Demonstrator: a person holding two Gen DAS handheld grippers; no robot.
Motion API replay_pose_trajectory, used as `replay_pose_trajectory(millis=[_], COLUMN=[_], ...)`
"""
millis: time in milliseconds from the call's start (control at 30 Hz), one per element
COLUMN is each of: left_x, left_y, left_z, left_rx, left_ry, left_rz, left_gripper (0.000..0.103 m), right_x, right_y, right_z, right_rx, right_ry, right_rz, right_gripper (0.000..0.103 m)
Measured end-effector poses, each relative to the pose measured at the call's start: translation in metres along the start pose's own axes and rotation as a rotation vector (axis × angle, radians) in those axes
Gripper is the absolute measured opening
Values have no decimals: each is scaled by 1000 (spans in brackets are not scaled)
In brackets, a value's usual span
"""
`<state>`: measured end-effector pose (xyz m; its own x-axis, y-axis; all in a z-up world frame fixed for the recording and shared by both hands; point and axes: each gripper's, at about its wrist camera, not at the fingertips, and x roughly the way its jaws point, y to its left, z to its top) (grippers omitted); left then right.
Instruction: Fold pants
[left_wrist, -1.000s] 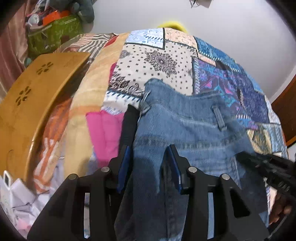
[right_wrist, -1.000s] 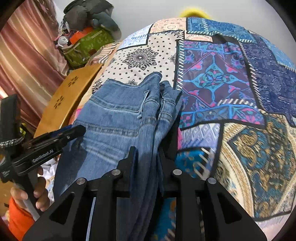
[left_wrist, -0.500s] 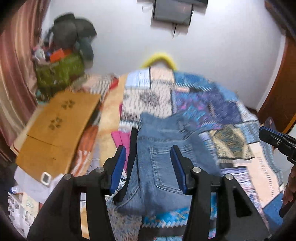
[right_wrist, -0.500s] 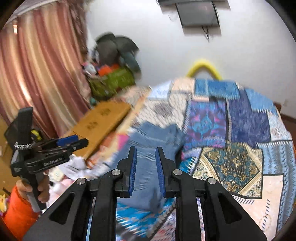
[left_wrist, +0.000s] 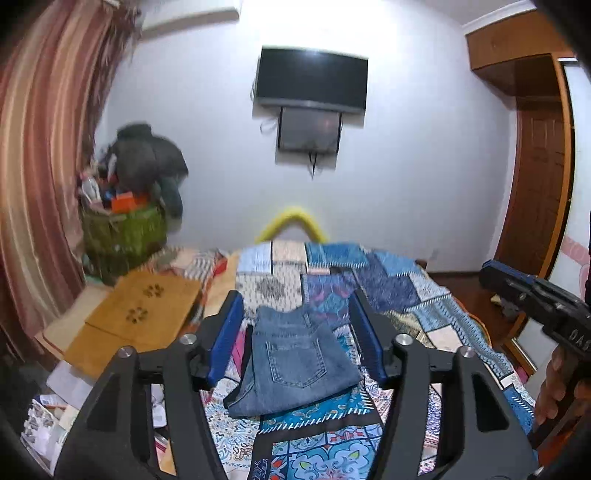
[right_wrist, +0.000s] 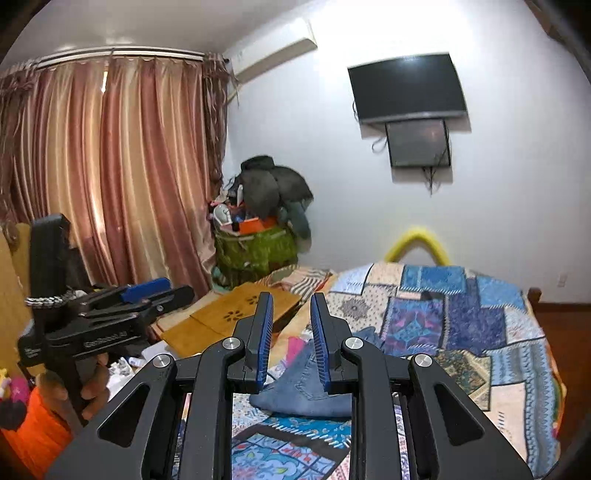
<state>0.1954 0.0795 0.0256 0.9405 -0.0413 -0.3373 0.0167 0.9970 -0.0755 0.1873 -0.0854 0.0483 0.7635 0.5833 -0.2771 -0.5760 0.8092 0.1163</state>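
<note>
Now both grippers are up off the bed (left_wrist: 436, 299), holding nothing. Left gripper (left_wrist: 295, 339): fingers (left_wrist: 225, 336) spread wide, blue pads facing in, empty gap w/ the jeans (left_wrist: 295, 362) showing through it from farther off. Right gripper (right_wrist: 291, 343): fingers (right_wrist: 264, 336) parted only a little, a narrow gap, nothing in it. Jeans lie folded into a compact bundle on the patchwork quilt (right_wrist: 443, 317), toward the near-left part of the bed, back pocket up, not touched by either gripper; in the right wrist view only part of the bundle (right_wrist: 306, 391) shows, between and below the fingers. Each gripper shows in the other's view: right one (left_wrist: 532, 299) at the right edge w/ a hand (left_wrist: 554, 387) on its grip, left one (right_wrist: 107, 314) at the left edge, also hand-held. Wooden board (left_wrist: 136, 314) w/ paw-print cutouts lies by the bed's left edge. Green bag (right_wrist: 255, 251) piled w/ clothes stands at the far left corner, near the striped curtain (right_wrist: 110, 166). TV (left_wrist: 312, 79) hangs on the wall beyond the bed's far end.
</note>
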Motion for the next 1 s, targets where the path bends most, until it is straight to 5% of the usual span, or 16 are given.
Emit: replay_pose_trajectory(millis=[200, 500, 1000], left_x=[-47, -67, -67], left_y=[-14, -19, -18], left_z=[-8, -18, -24], left_rx=[10, 13, -6], left_ry=[-93, -123, -104], left_rz=[4, 34, 36], left_gripper=[98, 103, 103], right_x=[-25, -42, -51], right_y=[18, 20, 25], right_z=[-12, -16, -22], right_rx=[-31, -10, -5], right_ry=[-65, -109, -101], right_rz=[-80, -180, -207], right_gripper=[55, 100, 103])
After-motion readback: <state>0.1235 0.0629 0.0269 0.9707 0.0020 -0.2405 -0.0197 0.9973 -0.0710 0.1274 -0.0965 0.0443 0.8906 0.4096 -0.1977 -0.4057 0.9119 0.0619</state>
